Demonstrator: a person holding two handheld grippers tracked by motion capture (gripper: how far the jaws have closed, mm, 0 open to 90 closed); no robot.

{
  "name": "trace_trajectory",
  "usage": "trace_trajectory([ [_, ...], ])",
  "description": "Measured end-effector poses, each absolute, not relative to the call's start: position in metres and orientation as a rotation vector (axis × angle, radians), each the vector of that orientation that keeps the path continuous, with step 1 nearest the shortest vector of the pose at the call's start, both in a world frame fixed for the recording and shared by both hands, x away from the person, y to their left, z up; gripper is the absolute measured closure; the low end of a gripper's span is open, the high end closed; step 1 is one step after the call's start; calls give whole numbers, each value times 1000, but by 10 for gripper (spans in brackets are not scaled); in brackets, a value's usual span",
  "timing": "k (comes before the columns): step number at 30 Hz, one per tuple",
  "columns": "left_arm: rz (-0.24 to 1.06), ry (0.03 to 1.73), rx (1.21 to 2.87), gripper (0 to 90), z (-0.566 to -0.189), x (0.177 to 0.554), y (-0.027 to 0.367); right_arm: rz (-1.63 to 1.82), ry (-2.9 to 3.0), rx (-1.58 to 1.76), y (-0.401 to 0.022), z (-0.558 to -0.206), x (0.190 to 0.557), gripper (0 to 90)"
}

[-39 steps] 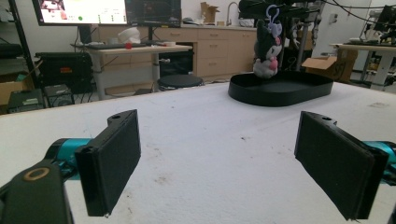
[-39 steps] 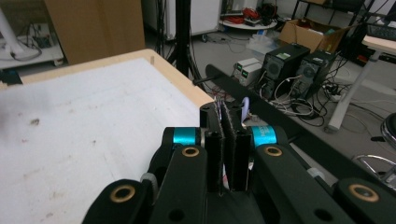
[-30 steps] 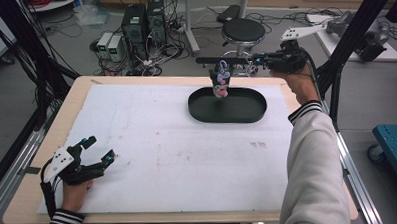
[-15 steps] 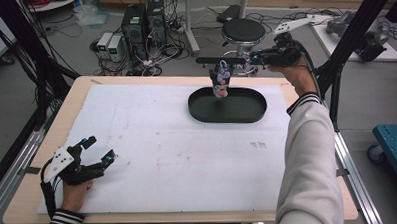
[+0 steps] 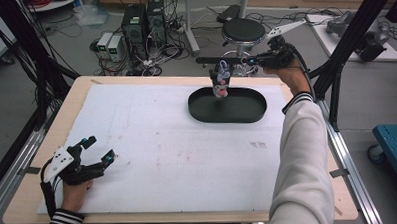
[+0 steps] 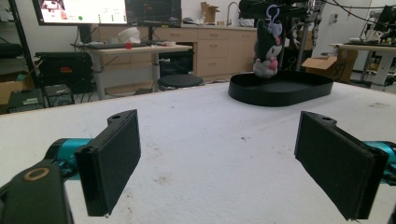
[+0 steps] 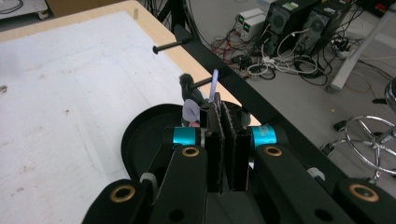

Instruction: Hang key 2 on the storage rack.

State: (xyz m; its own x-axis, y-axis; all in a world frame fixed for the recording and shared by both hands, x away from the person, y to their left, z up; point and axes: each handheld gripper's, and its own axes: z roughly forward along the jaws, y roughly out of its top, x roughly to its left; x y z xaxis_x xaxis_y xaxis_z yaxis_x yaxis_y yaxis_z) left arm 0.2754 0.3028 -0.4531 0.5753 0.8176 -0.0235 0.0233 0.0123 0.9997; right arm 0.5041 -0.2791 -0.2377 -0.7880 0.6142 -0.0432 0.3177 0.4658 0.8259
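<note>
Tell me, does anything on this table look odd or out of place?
One thing: a small black plush toy with a purple loop dangles in mid-air over the black oval tray, pinched by the right gripper instead of lying in it. The white table cover has a few faint stains. Nothing looks spilled or broken.

The high view looked forward and down over the whole counter [image 5: 152,143] from above the person's side. The left gripper view sat low near the surface, facing across it toward the black tray [image 6: 280,88]. The right gripper view looked steeply down from close above that same tray [image 7: 144,140], shared by all three.
</note>
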Motion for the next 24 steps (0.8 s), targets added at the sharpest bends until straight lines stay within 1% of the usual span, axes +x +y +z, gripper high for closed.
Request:
trace_trajectory([
  [24, 724, 768, 1438, 149, -453, 276, 303, 1116, 2461, 821, -273, -256, 516, 884],
])
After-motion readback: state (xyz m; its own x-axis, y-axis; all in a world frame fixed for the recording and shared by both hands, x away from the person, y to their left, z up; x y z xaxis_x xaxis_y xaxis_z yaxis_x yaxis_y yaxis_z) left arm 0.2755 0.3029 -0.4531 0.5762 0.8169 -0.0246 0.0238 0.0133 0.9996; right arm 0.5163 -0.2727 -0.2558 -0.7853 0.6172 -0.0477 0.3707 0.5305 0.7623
